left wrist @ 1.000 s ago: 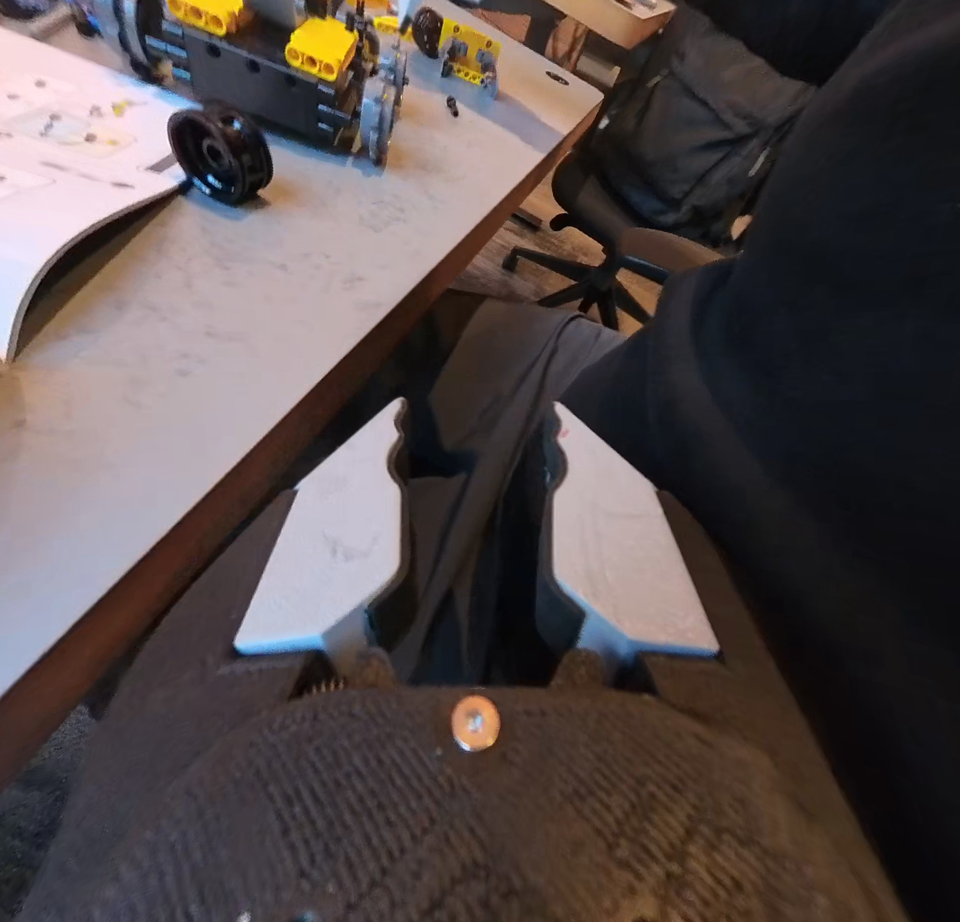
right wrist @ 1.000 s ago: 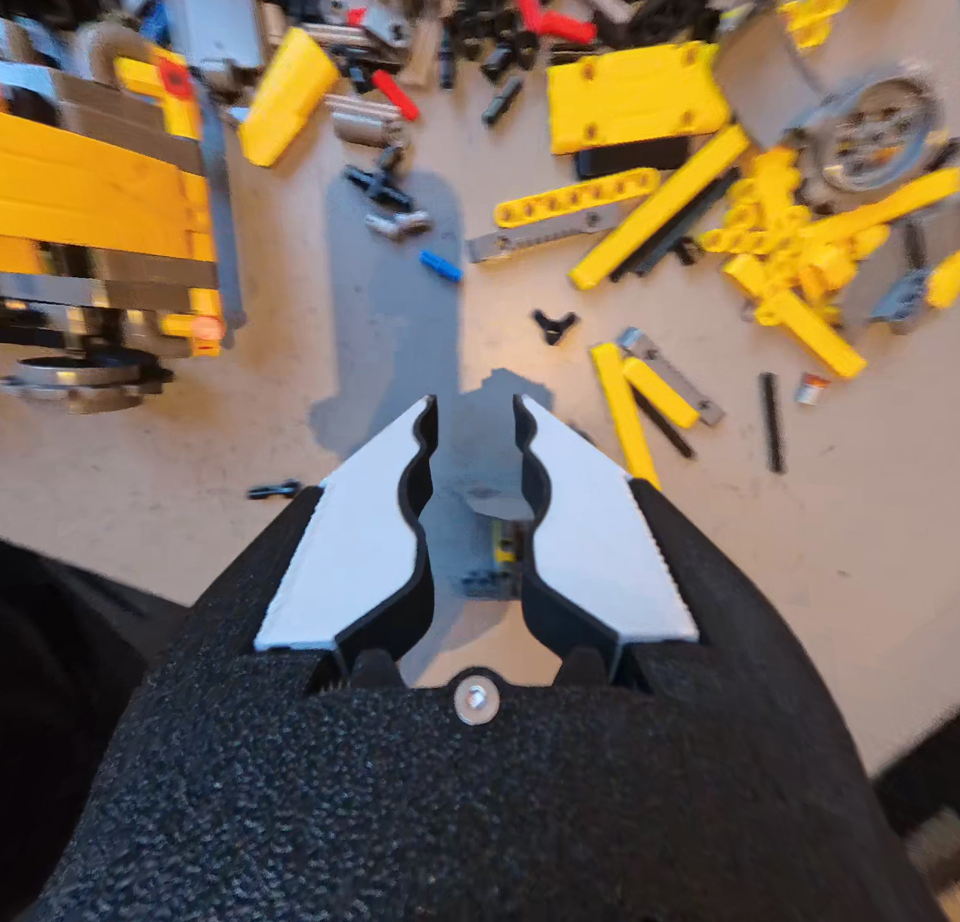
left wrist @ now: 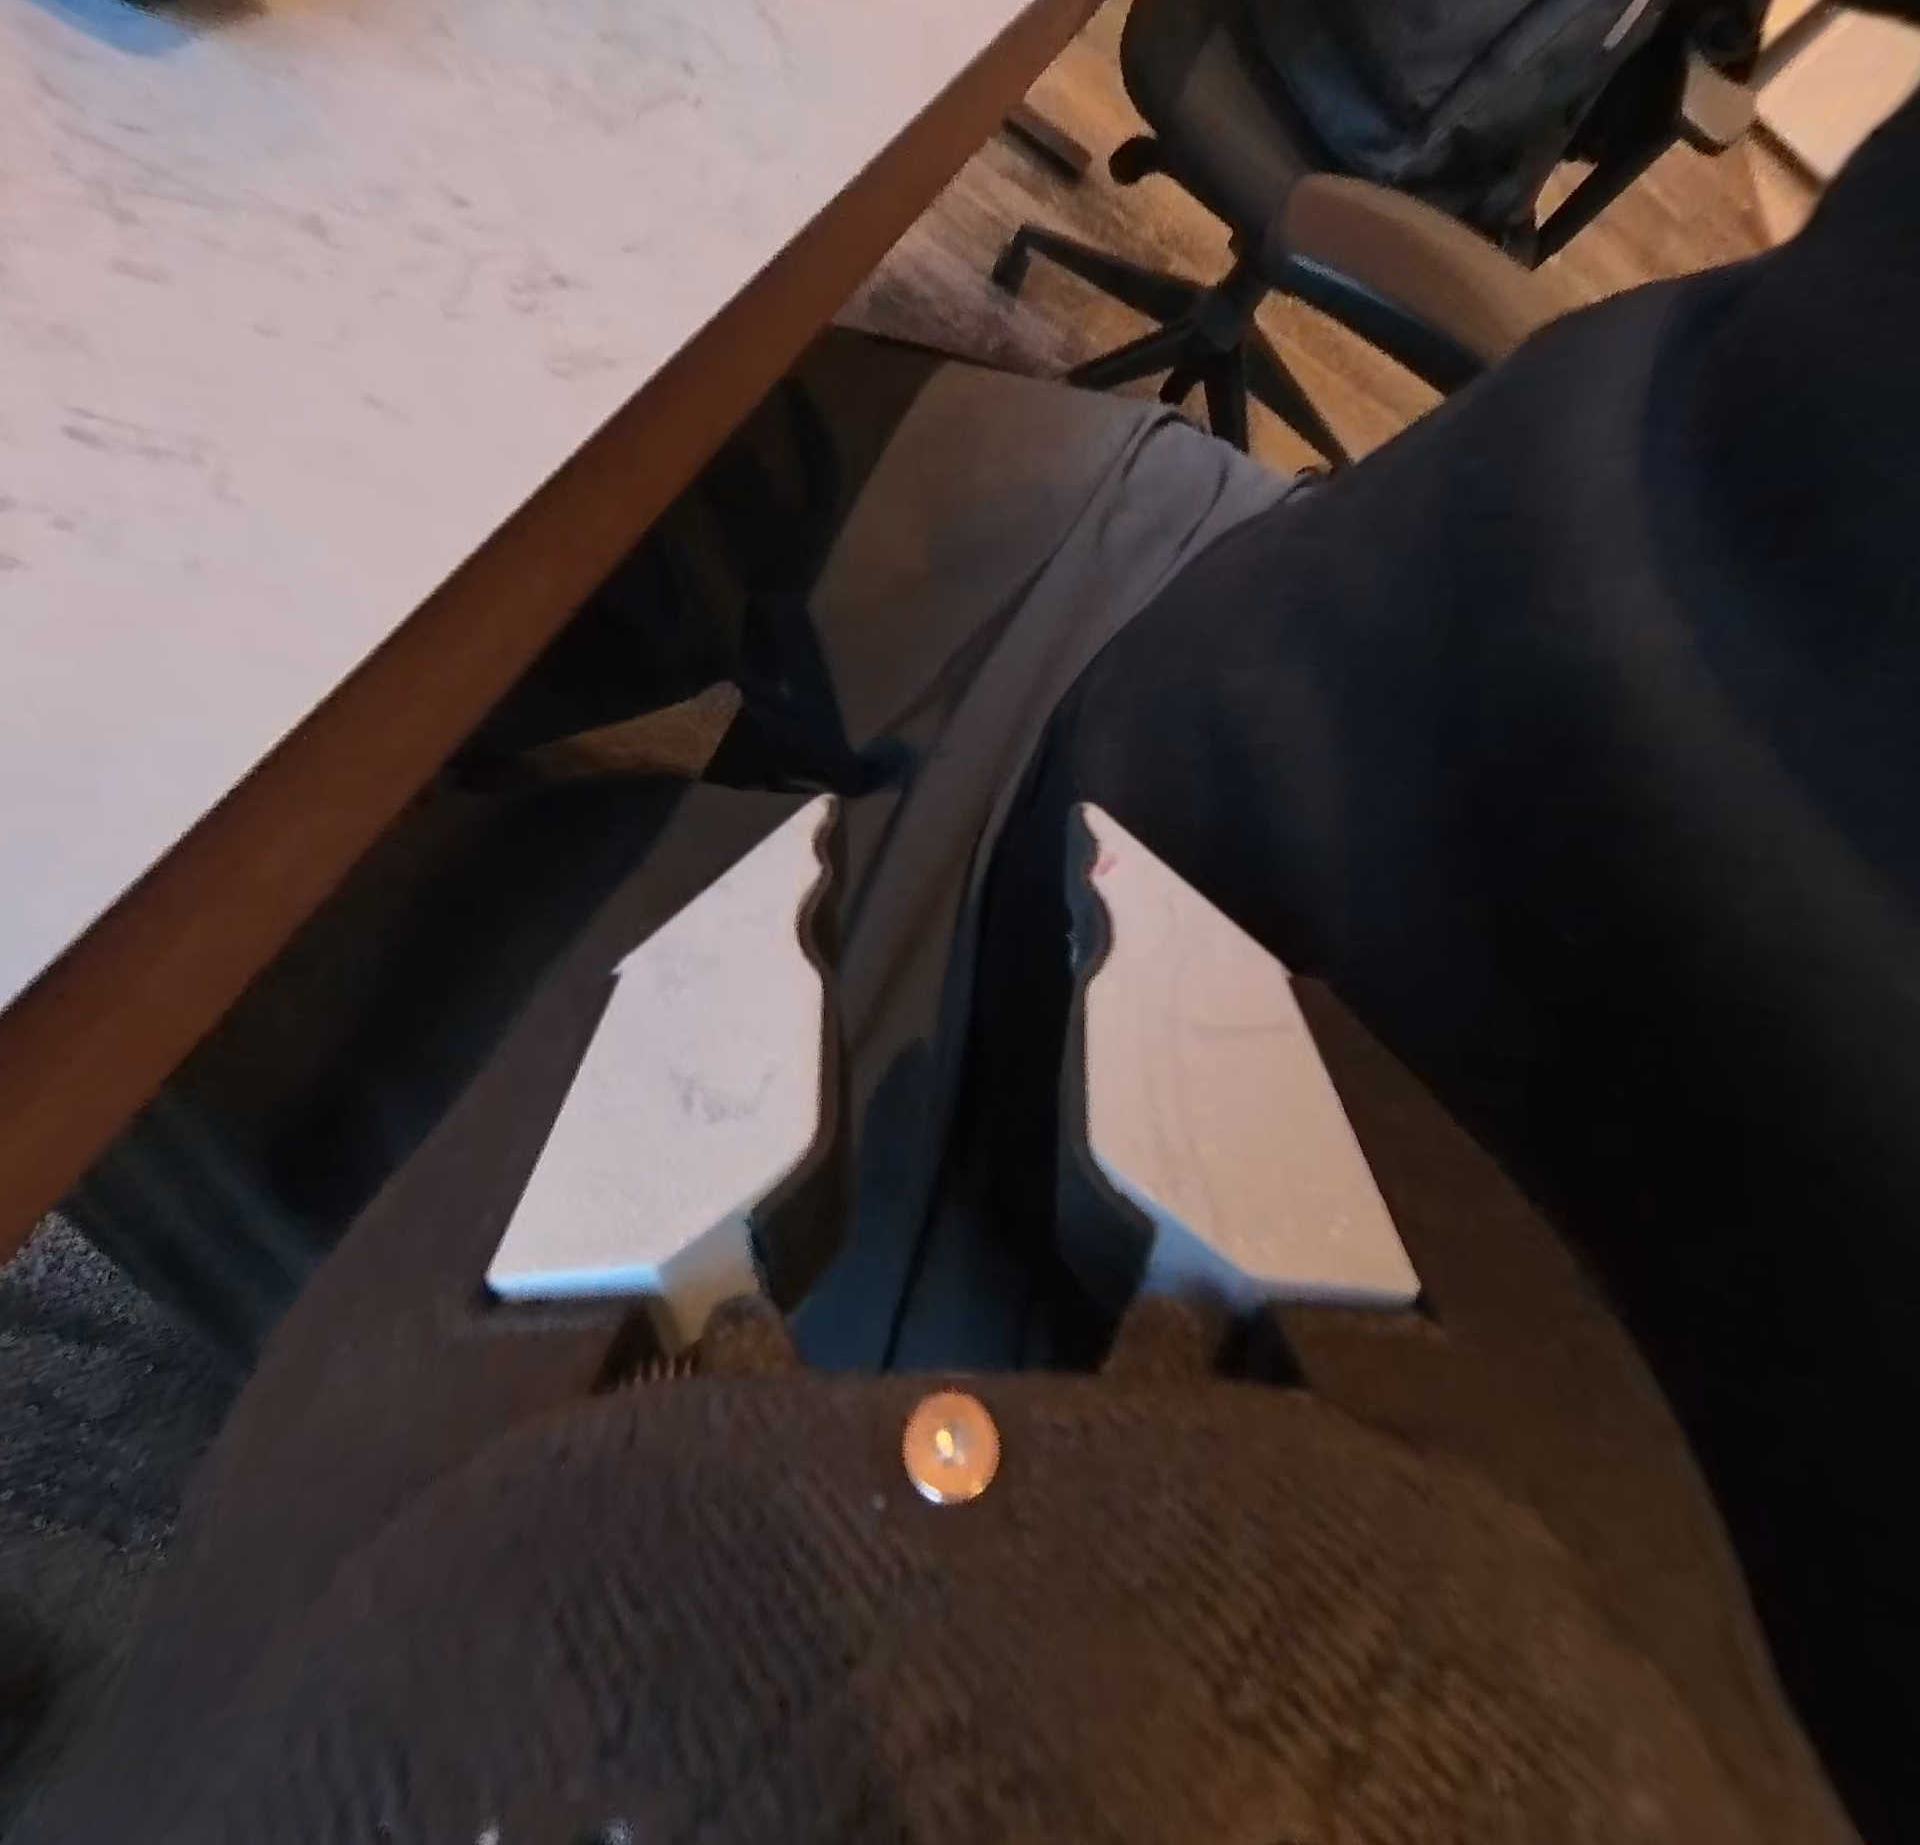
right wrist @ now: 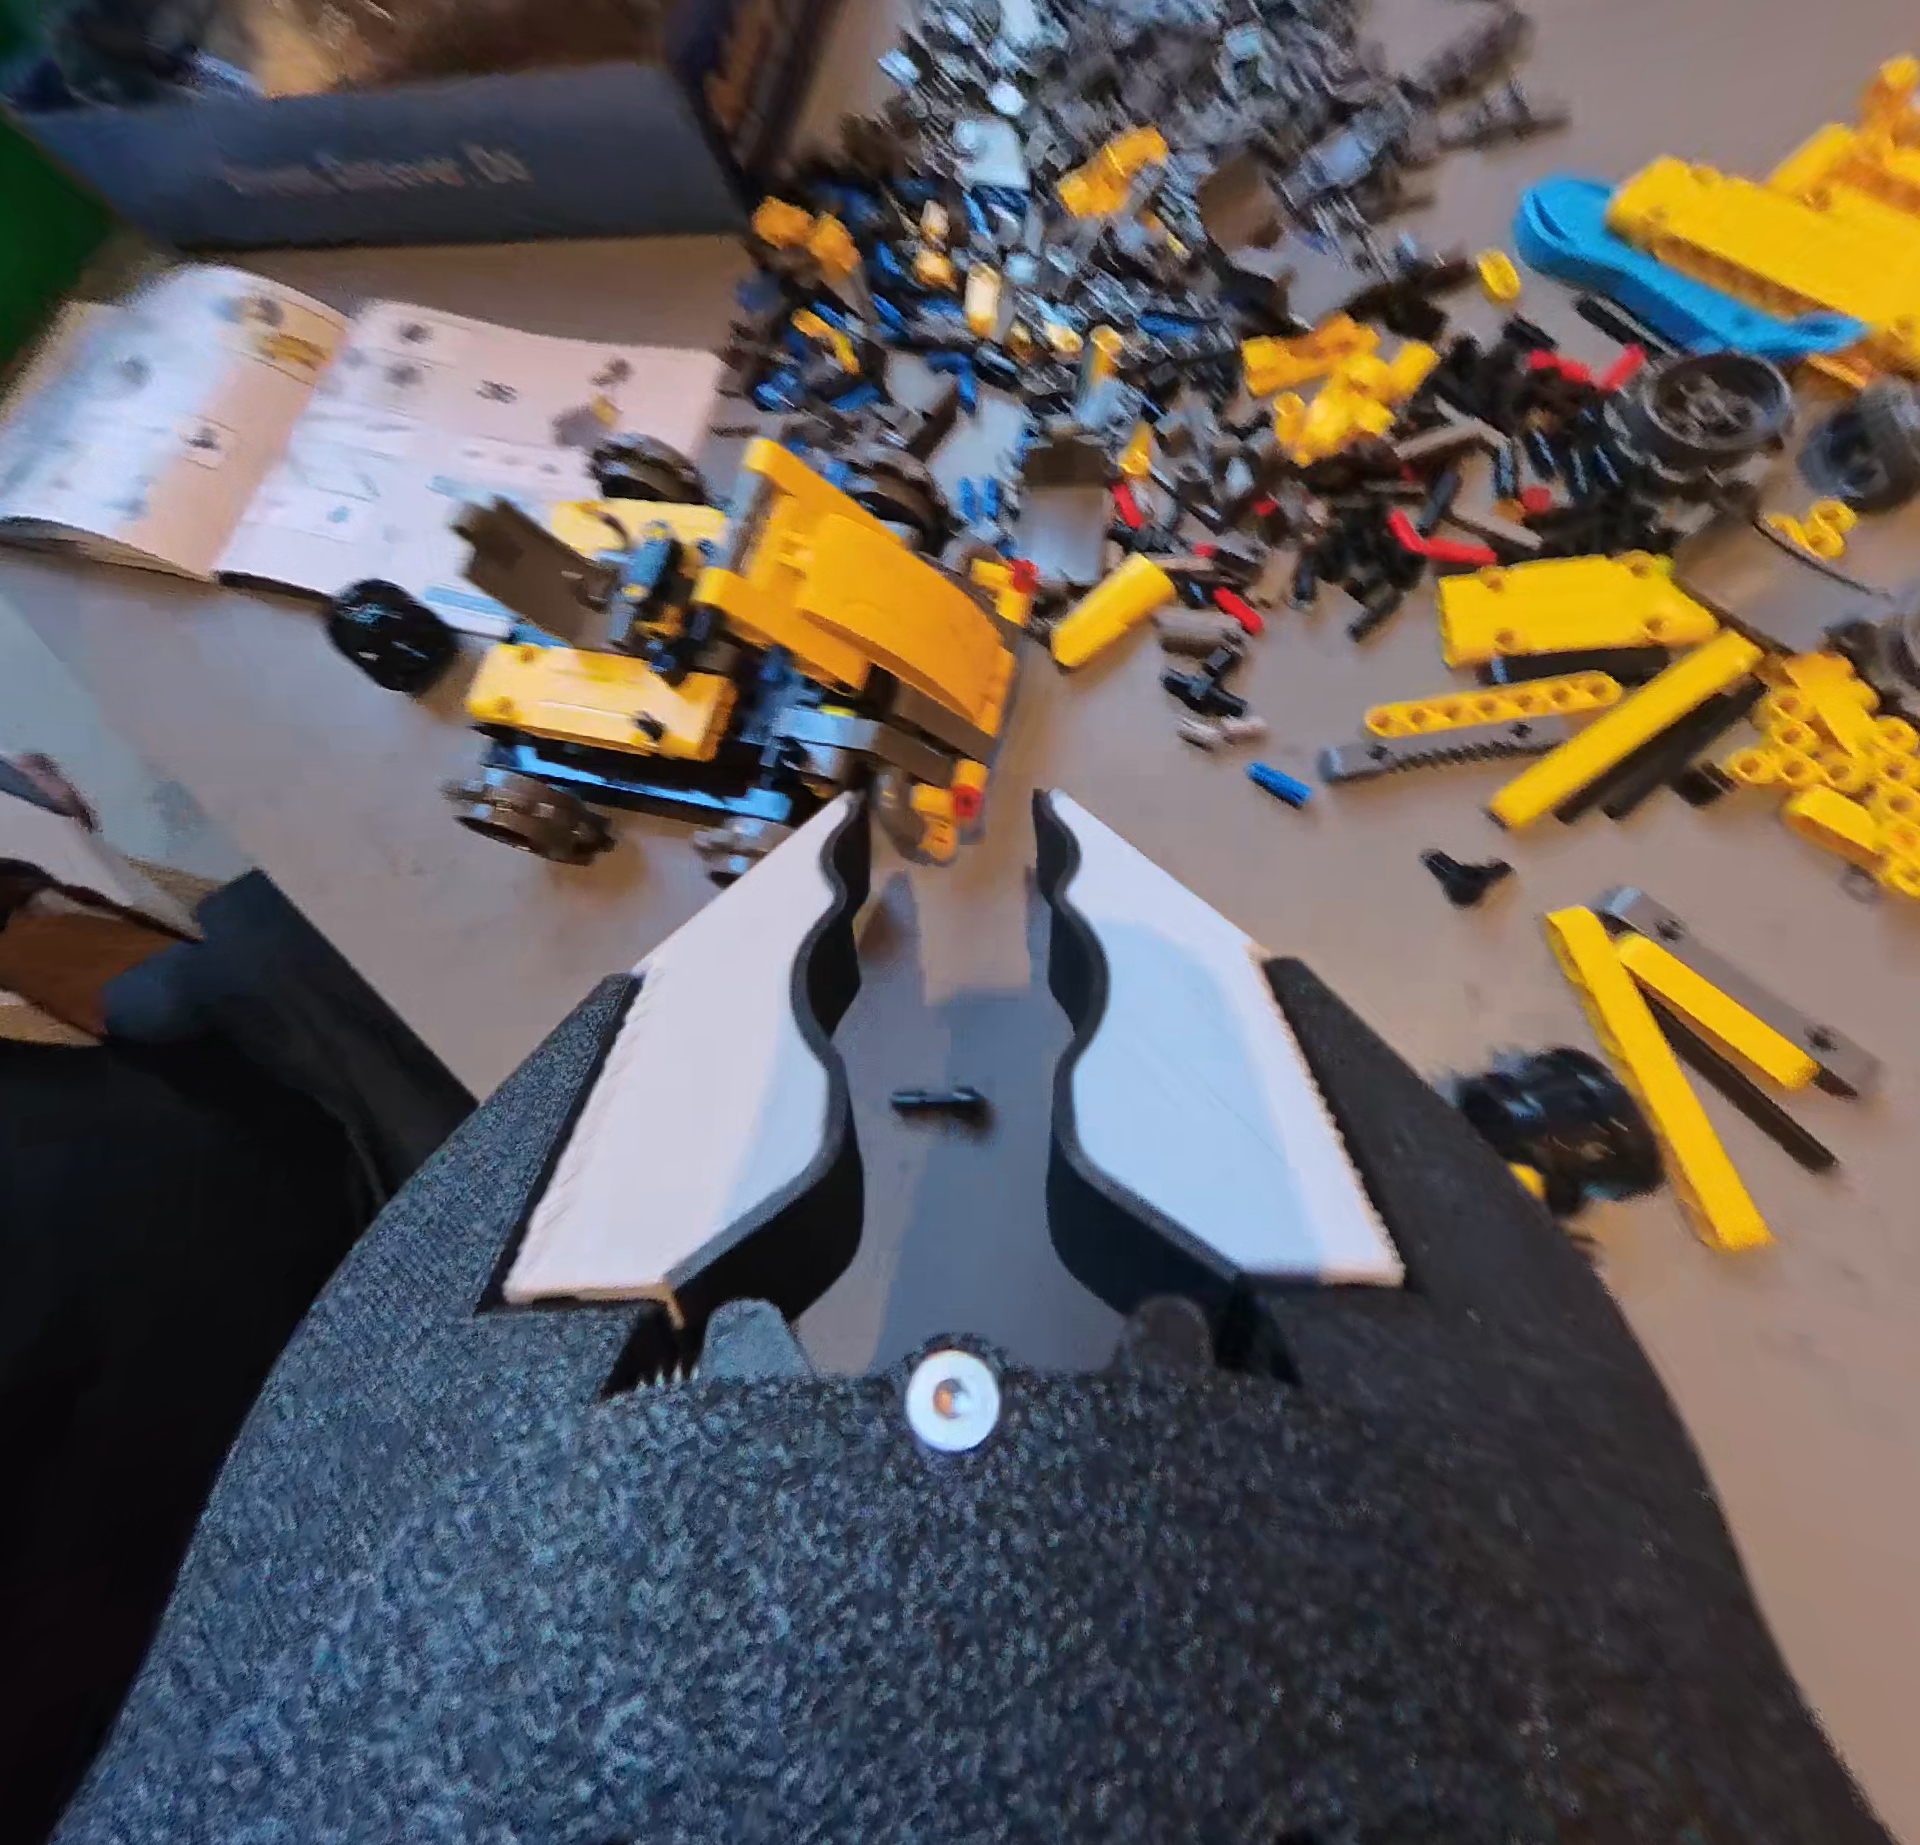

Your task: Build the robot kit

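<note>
My right gripper (right wrist: pixel 948 824) is open and empty above the table, just in front of a part-built yellow and black brick vehicle (right wrist: pixel 748 652). A small black pin (right wrist: pixel 937 1101) lies on the table between its fingers. A loose black wheel (right wrist: pixel 387 634) lies left of the vehicle. My left gripper (left wrist: pixel 956 829) is open and empty, held below the table's edge (left wrist: pixel 582 507) over a person's grey trouser leg (left wrist: pixel 987 652). A dark sleeve (left wrist: pixel 1507 756) fills the right of that view.
Loose yellow, black, blue and red brick parts (right wrist: pixel 1247 361) cover the table's right and back. An open instruction booklet (right wrist: pixel 312 424) and a dark box (right wrist: pixel 416 154) lie at the back left. An office chair (left wrist: pixel 1299 237) stands on the floor beyond the table. The tips of one gripper are about 35 cm away from the tips of the other. About 15 cm separates my left fingertips from the loose black wheel (right wrist: pixel 387 634).
The right gripper has pulled back and risen, so the vehicle and booklet now show; its jaws stand wider. The left gripper has dropped lower, away from the tabletop.
</note>
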Demonstrator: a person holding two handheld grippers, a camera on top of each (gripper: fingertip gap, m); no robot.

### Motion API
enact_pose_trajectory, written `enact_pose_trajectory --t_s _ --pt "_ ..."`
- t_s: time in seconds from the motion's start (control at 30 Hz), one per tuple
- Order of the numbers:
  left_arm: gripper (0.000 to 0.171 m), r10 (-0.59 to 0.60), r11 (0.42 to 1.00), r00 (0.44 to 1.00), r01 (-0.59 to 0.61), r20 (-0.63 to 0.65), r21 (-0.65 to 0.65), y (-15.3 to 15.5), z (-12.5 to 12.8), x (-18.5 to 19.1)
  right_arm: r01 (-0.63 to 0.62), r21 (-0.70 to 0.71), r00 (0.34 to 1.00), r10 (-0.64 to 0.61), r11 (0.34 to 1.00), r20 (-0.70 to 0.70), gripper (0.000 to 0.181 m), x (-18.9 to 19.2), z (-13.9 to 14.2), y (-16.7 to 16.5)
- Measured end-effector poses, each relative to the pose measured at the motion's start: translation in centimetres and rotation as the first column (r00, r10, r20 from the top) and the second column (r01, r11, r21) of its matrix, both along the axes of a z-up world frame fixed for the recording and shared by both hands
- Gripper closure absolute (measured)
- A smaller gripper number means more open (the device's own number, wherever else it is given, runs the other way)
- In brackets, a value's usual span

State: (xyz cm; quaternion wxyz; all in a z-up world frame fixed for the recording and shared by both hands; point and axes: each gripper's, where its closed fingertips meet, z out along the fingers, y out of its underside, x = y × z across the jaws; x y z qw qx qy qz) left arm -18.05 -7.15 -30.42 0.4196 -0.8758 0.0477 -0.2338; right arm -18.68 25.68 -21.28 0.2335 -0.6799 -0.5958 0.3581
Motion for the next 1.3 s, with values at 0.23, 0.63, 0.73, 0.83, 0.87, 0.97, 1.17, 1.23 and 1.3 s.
enact_pose_trajectory --t_s 0.23,0.63,0.73,0.83,0.87,0.97,1.17,1.23,1.3 --pt "0.131 -0.013 1.0 1.0 0.013 -0.007 -0.018 -0.2 -0.1 0.3 -0.126 0.062 0.988 0.132 0.99 -0.087 0.15 -0.6 -0.2 -4.3" --pt "0.132 0.007 0.999 1.0 -0.008 -0.008 -0.047 -0.4 -1.0 -0.4 -0.08 0.121 0.985 0.097 0.989 -0.142 0.142 -1.0 -3.3 -5.9" --pt "0.133 0.027 0.997 1.0 -0.027 0.002 -0.066 -0.4 -1.6 -1.1 -0.048 0.086 0.986 0.061 0.995 -0.157 0.141 -1.4 -3.1 -5.5" --pt "0.135 0.024 0.998 1.0 -0.023 0.007 -0.063 -0.3 -1.9 -1.3 0.017 0.064 0.986 -0.006 0.998 -0.168 0.136 -1.5 -2.9 -4.5" --pt "0.136 0.026 0.998 1.0 -0.025 0.008 -0.064 -0.3 -2.1 -1.5 0.034 0.059 0.985 -0.023 0.998 -0.173 0.136 -1.5 -2.9 -4.2" --pt "0.138 0.047 0.996 0.998 -0.044 0.041 -0.081 -0.3 -2.7 -2.2 0.069 0.055 0.977 -0.056 0.996 -0.207 0.136 -1.4 -2.4 -3.7" --pt "0.143 0.085 0.992 0.989 -0.073 0.118 -0.106 -0.3 -3.6 -3.4 0.053 0.022 0.982 -0.048 0.998 -0.183 0.136 -1.5 -2.7 -3.8" --pt "0.144 0.096 0.99 0.986 -0.081 0.137 -0.112 -0.2 -3.7 -3.7 0.069 0.028 0.981 -0.063 0.997 -0.185 0.136 -1.5 -2.7 -3.6" --pt "0.144 0.105 0.989 0.984 -0.089 0.144 -0.116 -0.2 -3.8 -3.9 0.071 0.038 0.981 -0.063 0.997 -0.185 0.137 -1.5 -2.7 -3.6"
